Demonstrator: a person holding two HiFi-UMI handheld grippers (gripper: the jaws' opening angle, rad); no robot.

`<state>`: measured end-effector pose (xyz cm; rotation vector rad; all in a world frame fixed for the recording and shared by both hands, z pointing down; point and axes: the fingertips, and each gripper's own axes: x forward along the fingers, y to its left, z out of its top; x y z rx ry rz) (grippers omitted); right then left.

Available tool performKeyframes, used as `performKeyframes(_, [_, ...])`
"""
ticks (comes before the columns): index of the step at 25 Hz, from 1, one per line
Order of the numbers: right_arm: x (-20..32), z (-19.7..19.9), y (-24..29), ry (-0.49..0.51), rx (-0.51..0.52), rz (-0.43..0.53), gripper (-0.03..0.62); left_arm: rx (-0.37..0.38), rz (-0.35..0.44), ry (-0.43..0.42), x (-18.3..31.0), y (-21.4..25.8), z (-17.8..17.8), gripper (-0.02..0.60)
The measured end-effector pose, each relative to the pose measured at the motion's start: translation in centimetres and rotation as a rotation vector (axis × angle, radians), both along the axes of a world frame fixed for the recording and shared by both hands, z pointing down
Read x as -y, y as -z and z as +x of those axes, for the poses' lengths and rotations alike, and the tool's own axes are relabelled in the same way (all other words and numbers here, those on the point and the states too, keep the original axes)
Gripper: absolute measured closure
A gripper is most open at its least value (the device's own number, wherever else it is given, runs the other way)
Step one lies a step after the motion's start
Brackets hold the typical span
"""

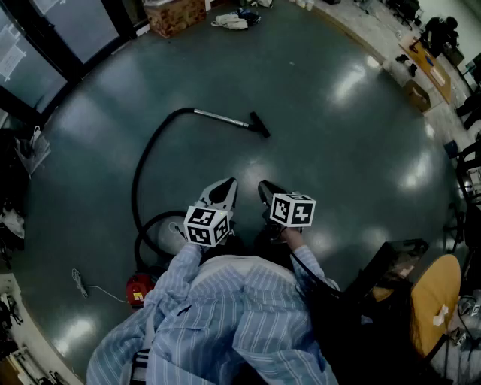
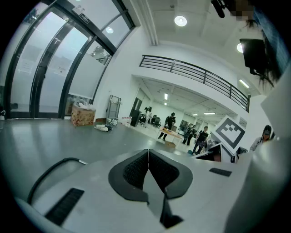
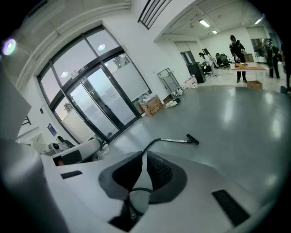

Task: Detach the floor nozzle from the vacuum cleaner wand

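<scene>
1. Holds the left gripper (image 1: pixel 225 188) out ahead of a striped sleeve (image 1: pixel 176 274), tipped only a little below level and aimed toward 12 o'clock in the head view.
2. Holds the right gripper (image 1: pixel 264 188) just beside it at 3 o'clock, tipped more steeply toward the floor (image 1: pixel 338 150), the two marker cubes (image 1: pixel 207 225) close together.
3. Shows, in the left gripper view, jaws pressed together, black pads (image 2: pixel 135 170) meeting along a thin line with nothing between them.
4. Shows, in the right gripper view, jaws likewise closed, tips touching and gripping nothing.
5. Finds the nozzle (image 1: pixel 260 125) lying on the floor at 12 o'clock from the fingertips, well apart from both grippers and touched by neither.
6. Finds it still joined to the end of the wand (image 1: pixel 222 117), lying flat and running off toward 9 o'clock.
7. Follows the wand into a black hose (image 1: pixel 139 173), curving down toward 6 o'clock and looping beside the red vacuum body (image 1: pixel 138 289), at 8 o'clock from the left gripper.
8. Catches nozzle and wand again in the right gripper view, beyond the closed jaws at about 1 o'clock.
9. Notes a cardboard box (image 1: pixel 174 15) at the far edge of the floor, at 11 o'clock.
</scene>
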<state>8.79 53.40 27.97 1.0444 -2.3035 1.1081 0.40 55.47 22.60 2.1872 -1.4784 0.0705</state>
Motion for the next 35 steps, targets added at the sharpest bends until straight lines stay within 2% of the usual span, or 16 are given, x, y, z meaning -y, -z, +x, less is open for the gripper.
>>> performKeyframes(12, [0.6, 0.4, -0.3, 0.017, -0.039, 0.007, 0.557, -0.013, -0.001, 0.004, 0.8, 0.0, 0.2, 0.574])
performKeyframes(24, [0.3, -0.2, -0.3, 0.005, -0.012, 0.007, 0.557, -0.036, 0.005, -0.007, 0.9, -0.1, -0.1, 0.574])
performKeyframes(35, [-1.8, -1.7, -1.4, -0.036, -0.017, -0.017, 0.556, -0.048, -0.015, -0.030, -1.0, -0.9, -2.2, 0.574])
